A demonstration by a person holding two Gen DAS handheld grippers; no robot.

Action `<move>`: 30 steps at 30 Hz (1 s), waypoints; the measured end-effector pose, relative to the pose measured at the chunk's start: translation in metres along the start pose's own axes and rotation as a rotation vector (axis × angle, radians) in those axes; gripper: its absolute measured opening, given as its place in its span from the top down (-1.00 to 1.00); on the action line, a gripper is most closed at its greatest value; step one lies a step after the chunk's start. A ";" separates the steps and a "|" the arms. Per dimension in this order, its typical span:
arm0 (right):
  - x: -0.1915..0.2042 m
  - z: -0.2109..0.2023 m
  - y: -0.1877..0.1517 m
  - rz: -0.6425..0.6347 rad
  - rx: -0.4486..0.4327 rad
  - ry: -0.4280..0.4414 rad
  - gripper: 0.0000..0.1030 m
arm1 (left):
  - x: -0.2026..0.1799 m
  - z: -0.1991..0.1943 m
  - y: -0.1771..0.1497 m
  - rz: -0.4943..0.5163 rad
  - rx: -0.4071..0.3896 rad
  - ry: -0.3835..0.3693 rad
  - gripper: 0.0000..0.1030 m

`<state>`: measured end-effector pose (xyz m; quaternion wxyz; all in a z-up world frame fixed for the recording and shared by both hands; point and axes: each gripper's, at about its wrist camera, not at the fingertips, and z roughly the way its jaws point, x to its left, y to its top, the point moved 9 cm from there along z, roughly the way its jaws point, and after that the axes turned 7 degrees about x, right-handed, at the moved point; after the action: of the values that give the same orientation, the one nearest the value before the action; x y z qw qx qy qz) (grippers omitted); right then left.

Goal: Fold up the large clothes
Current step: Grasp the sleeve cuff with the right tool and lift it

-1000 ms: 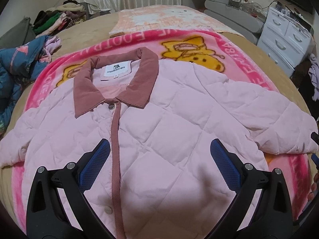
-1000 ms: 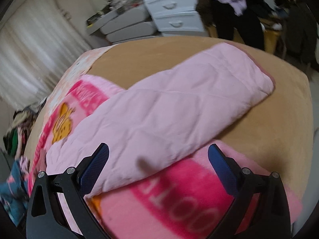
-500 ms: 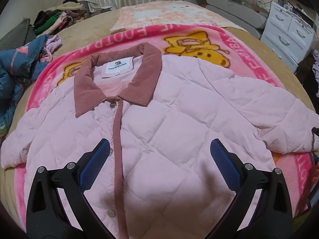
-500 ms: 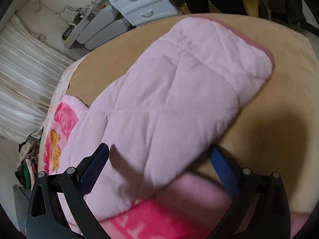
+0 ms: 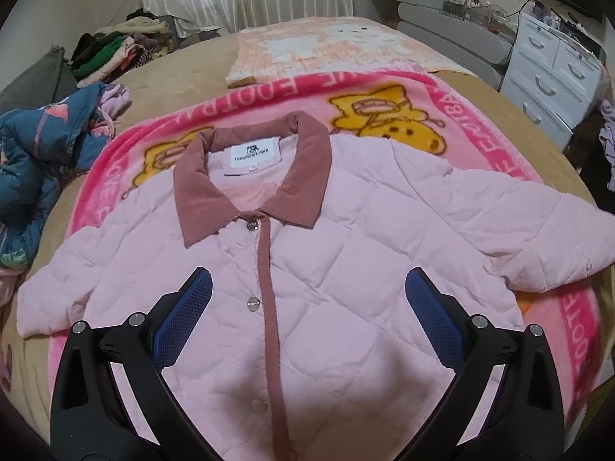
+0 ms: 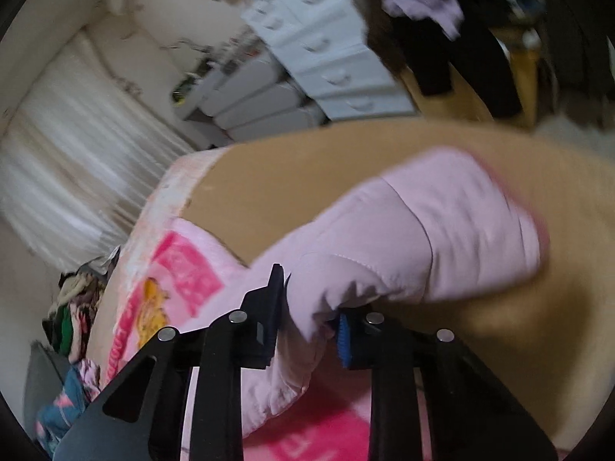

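Lying flat, buttoned, on pink blanket (image 5: 499, 146) on bed (image 5: 173, 88): jacket (image 5: 346, 269). Neck label (image 5: 251, 155) print unreadable; blanket lettering cut off. Right gripper (image 6: 307, 319) closing, pinching sleeve (image 6: 442, 238), cuff reaching bare bed near edge. Left gripper (image 5: 307, 322) hovering spread wide over jacket front, gripping nothing.

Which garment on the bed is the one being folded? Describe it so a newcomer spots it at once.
On the tan bed lies a bright pink cartoon blanket, and the garment is spread flat on it. It is the pale pink quilted jacket with silver snaps. Its dusty-rose corduroy collar sets it apart from the crumpled blue patterned garment at the bed's left edge.
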<state>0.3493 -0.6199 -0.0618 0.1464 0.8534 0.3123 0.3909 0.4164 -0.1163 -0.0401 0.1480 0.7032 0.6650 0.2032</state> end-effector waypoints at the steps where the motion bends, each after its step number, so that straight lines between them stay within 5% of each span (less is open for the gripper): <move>1: 0.014 -0.008 0.004 -0.028 -0.014 0.016 0.60 | 0.001 -0.003 0.001 0.000 -0.002 -0.002 -0.83; 14: 0.148 -0.077 -0.005 -0.292 -0.122 0.096 0.64 | 0.033 -0.047 0.011 -0.001 -0.061 -0.030 -0.83; 30: 0.276 -0.095 -0.061 -0.487 -0.139 0.154 0.65 | 0.117 -0.072 0.025 -0.084 -0.114 -0.029 -0.83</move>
<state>0.3897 -0.3941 0.1290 0.2703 0.7087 0.4912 0.4283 0.4069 -0.0058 0.0454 0.2061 0.6681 0.6789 0.2242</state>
